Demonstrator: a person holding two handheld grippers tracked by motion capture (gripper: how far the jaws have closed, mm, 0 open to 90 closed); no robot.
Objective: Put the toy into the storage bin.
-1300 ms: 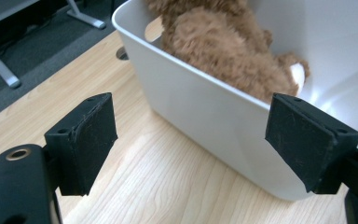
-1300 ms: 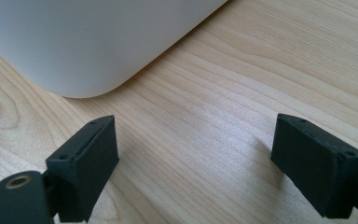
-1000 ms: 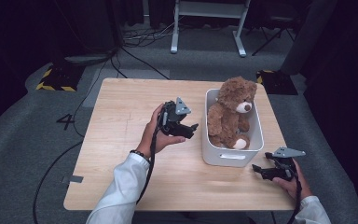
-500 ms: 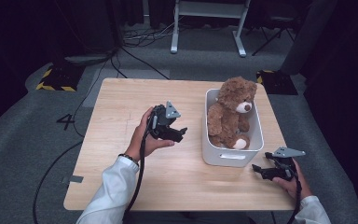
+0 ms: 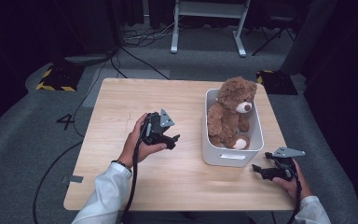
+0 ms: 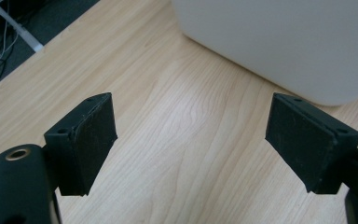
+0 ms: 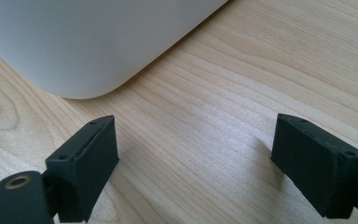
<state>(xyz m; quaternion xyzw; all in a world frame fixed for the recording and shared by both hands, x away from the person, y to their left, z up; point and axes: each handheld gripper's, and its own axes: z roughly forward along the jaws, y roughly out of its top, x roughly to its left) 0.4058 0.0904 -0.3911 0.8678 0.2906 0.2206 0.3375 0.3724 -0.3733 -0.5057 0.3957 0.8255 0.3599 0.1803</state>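
A brown teddy bear (image 5: 230, 112) sits upright in a white bin (image 5: 233, 156) on the right half of the wooden table (image 5: 121, 102). My left gripper (image 5: 173, 140) hovers over the table's middle, left of the bin and apart from it, jaws open and empty. In the left gripper view the gripper (image 6: 191, 144) has bare wood between its pads, and the bin's white wall (image 6: 279, 42) lies beyond. My right gripper (image 5: 257, 170) rests low at the table's front right, just off the bin's near corner, open and empty. The right gripper view shows that gripper (image 7: 196, 163) with the bin's rounded corner (image 7: 88, 42) ahead.
The table's front edge runs just below both hands. Dark floor surrounds the table, with cables (image 5: 135, 37) and a white stand's legs (image 5: 205, 28) behind it. A yellow-black striped pad (image 5: 56, 79) lies at the back left. The table's left half is bare wood.
My left hand has drawn back from the bin toward the table's middle and sunk a little. The right hand has kept still.
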